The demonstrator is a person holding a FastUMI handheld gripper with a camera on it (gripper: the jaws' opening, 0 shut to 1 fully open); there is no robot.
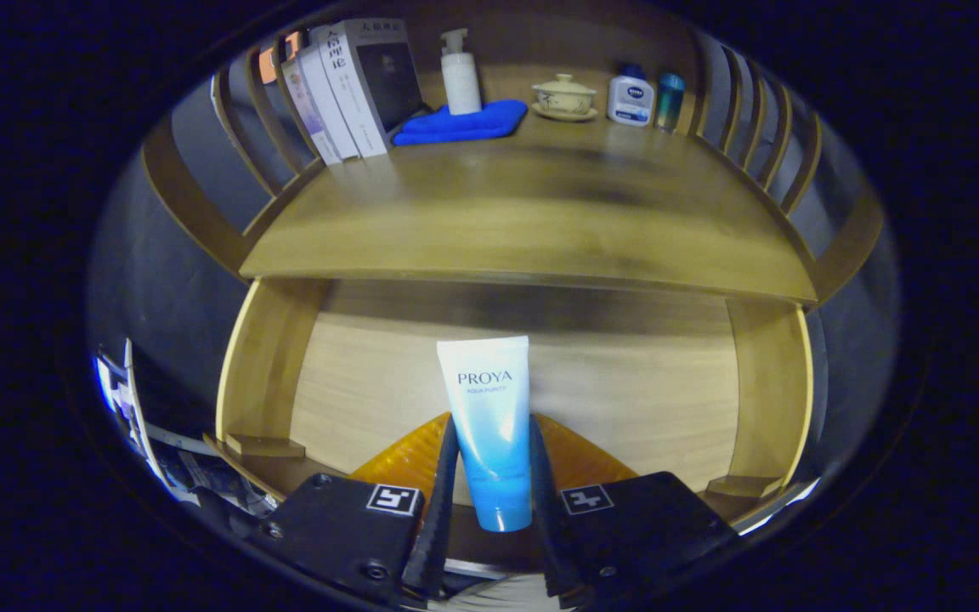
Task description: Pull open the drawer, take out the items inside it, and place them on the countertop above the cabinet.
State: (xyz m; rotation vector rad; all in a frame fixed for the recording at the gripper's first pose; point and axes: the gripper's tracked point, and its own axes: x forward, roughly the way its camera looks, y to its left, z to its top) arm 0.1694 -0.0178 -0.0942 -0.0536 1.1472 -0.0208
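Nearest to the camera, the gripper [489,463] pinches a white and blue tube [489,425] between its two fingers; both fingers press on the sides of the tube. The tube stands upright, its wide flat end up and its narrow blue end down. It is held above the open drawer [268,365], which is pulled out under the cabinet. Behind the tube, low in the drawer, an orange thing [579,455] shows on both sides of the fingers; what it is I cannot tell.

Beyond the drawer lies the wooden surface [532,221] of the cabinet, with wooden rails at its left and right sides. At the far left of the surface some books [345,89] stand leaning. Next to them a blue cloth [460,123] lies folded, and a white pump bottle [461,81] stands on it. Further right are a lidded cup on a saucer [564,95], a small white bottle with a blue cap [630,96] and, just beside it, a teal container [670,100].
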